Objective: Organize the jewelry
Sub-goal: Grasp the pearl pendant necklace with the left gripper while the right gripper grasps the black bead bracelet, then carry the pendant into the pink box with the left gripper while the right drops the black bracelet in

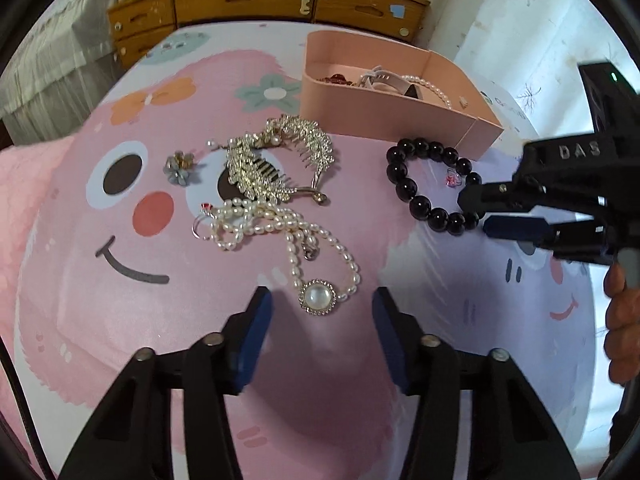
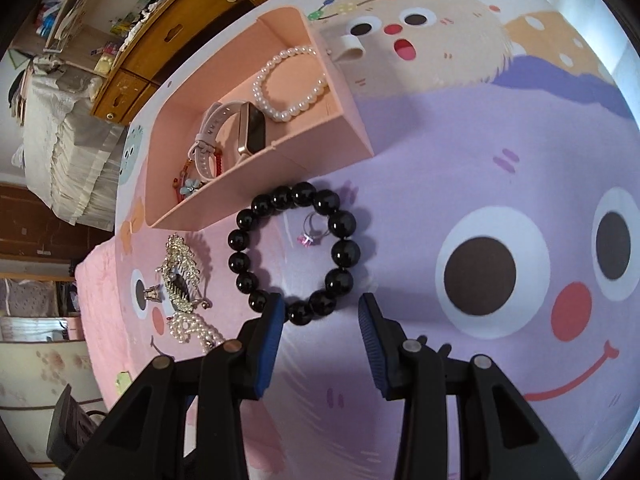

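Note:
A black bead bracelet (image 2: 292, 252) lies on the cartoon mat beside the pink box (image 2: 256, 184); it also shows in the left wrist view (image 1: 430, 184). A small pink-stone ring (image 2: 310, 234) lies inside its loop. My right gripper (image 2: 322, 312) is open, its fingertips on either side of the bracelet's near beads; it also shows in the left wrist view (image 1: 476, 216). My left gripper (image 1: 322, 304) is open and empty, just short of the pearl necklace (image 1: 280, 232) with its round pendant (image 1: 317, 297). A crystal hair comb (image 1: 276, 156) and a flower brooch (image 1: 180, 168) lie further on.
The pink box (image 1: 384, 120) holds a watch (image 2: 236, 128), a pearl bracelet (image 2: 288, 84) and red-beaded pieces (image 2: 188, 180). A wooden dresser (image 1: 260, 4) stands beyond the table's far edge. A white clip (image 2: 352, 50) lies behind the box.

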`<state>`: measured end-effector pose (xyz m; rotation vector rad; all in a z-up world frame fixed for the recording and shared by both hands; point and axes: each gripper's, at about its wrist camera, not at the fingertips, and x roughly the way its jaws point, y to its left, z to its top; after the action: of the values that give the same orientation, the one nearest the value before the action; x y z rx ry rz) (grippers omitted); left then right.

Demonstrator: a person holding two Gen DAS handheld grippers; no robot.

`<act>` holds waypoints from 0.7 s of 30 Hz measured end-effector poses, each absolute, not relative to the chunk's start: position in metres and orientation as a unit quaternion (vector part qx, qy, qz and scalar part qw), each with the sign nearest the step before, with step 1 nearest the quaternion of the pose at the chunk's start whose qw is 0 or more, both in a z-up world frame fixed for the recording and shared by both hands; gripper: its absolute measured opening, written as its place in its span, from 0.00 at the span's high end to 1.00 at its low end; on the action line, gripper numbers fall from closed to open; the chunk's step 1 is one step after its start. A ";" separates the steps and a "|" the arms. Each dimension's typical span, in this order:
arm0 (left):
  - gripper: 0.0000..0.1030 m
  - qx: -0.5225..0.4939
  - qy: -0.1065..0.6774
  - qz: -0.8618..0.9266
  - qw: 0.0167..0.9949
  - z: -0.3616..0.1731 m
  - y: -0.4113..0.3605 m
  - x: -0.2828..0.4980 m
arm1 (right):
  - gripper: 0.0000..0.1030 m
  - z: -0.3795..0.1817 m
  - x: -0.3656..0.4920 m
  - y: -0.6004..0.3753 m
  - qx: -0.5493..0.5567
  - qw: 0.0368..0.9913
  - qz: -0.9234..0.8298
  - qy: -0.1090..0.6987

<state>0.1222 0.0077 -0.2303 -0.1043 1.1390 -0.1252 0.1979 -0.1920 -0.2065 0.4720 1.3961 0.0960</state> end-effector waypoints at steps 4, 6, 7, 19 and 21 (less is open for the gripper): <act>0.68 -0.039 0.534 -0.055 0.843 -0.230 0.003 0.124 | 0.64 -0.205 0.204 -0.188 0.193 0.749 0.042 0.633; 0.78 -0.028 0.533 -0.048 0.844 -0.231 -0.002 0.126 | 0.71 -0.204 0.206 -0.184 0.170 0.756 0.035 0.631; 0.81 -0.025 0.532 -0.049 0.845 -0.231 -0.003 0.126 | 0.76 -0.204 0.207 -0.183 0.155 0.760 0.029 0.630; 0.83 -0.022 0.524 -0.065 0.849 -0.228 0.003 0.122 | 0.86 -0.204 0.211 -0.179 0.124 0.775 0.040 0.619; 0.83 -0.021 0.521 -0.070 0.851 -0.226 0.004 0.123 | 0.86 -0.203 0.209 -0.183 0.129 0.776 0.040 0.617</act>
<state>0.1228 0.0043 -0.2256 -0.0435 1.0961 -0.1483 0.2087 -0.1826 -0.2033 0.2789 1.3344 0.0867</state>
